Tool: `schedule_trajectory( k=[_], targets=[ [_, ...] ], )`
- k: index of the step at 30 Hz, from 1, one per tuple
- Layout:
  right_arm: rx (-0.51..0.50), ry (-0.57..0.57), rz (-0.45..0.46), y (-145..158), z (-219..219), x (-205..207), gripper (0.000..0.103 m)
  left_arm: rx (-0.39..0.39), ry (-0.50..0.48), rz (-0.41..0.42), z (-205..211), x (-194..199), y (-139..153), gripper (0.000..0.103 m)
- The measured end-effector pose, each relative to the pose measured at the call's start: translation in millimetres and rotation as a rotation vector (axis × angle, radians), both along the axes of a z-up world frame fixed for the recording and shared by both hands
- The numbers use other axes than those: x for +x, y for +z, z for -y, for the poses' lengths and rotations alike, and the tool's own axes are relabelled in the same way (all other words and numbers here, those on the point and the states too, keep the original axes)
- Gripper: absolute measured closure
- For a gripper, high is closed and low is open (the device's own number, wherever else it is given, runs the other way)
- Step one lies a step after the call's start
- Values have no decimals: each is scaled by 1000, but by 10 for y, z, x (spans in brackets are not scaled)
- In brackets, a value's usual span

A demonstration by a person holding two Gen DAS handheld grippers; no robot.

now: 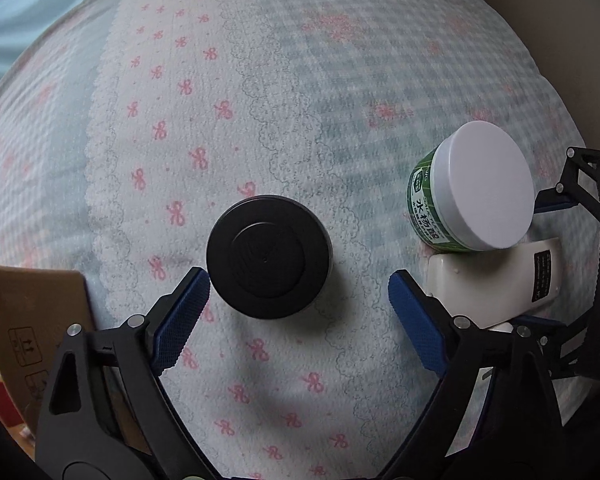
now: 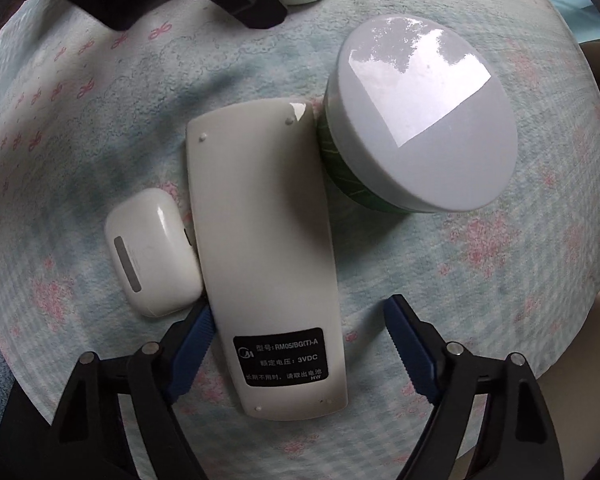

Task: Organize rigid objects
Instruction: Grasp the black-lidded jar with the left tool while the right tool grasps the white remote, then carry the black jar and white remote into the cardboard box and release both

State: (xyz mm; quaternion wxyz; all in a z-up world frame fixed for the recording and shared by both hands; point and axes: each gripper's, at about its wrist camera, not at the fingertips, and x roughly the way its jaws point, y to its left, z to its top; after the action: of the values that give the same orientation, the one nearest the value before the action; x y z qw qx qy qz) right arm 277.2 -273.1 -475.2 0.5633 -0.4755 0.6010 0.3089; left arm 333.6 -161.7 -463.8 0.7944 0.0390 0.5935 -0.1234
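A jar with a black lid [image 1: 268,256] stands on the patterned bed cover [image 1: 284,80]. My left gripper [image 1: 298,278] points down over it, open: its left pad sits close to the lid's rim and its right pad stands well apart. In the right wrist view a white remote [image 2: 268,240] lies face down between the fingers of my right gripper [image 2: 298,308], which is open. The left pad is at the remote's edge; the right pad is clear of it. A green jar with a white lid [image 2: 424,120] touches the remote's far end. A white earbud case [image 2: 152,256] lies against its left side.
A cardboard box [image 1: 32,320] stands at the left edge of the bed. The green jar [image 1: 484,184] and the remote [image 1: 496,280] lie to the right of the black-lidded jar. The cover ends at the right, with a beige surface beyond.
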Motion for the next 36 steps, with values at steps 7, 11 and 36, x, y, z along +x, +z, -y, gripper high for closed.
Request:
schedule_trajectory(
  k=[7,11,36],
  targets=[
    [-14,36,-9,-31,-238,35,27,14,-1,0,44,90,-66,30],
    [-14,29,-31,-47,-337,73,35,33,19,-12,-8,183,-114,49],
    [7,-3,-11,97,-136,-213,49,7,35,19,-125,-3,105,50]
  ],
)
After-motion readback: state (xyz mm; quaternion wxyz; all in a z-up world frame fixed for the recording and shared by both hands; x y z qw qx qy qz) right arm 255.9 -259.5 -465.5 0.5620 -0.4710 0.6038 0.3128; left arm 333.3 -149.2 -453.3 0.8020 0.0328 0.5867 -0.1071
